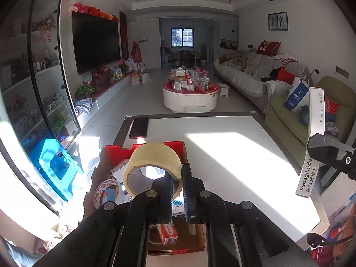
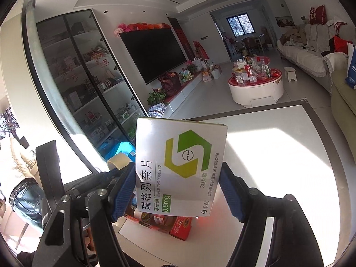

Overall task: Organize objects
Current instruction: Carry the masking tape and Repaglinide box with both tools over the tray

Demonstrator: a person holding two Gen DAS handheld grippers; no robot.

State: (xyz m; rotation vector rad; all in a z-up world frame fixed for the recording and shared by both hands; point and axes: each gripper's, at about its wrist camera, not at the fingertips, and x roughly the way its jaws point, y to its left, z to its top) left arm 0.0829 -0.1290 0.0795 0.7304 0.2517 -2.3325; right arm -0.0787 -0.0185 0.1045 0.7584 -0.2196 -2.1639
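From the left wrist: the left gripper (image 1: 178, 191) is clamping its jaws tight on the wall of the beige tape roll (image 1: 153, 166), one finger inside the ring and one outside, probably because a roll this wide offers no other bite. It is hanging the roll above the open cardboard box (image 1: 111, 153), where a second, printed tape roll (image 1: 106, 192) and small cartons are lying. A dark phone (image 1: 139, 128) is resting at the far left corner of the white table (image 1: 233, 155). At the right edge, the medicine box (image 1: 311, 142) is showing edge-on in the other gripper, well clear of the table.

From the right wrist: the right gripper (image 2: 178, 182) is holding the medicine box (image 2: 180, 166) across its width, blue pads (image 2: 124, 191) pressing both side edges, so the printed face is staring straight at the lens. The box is riding in the air over the table's near-left part, the tape roll (image 2: 119, 161) peeking out behind it. Below it, a red carton (image 2: 181, 227) and jars are sitting in the cardboard box. Both items look lifted for sorting.
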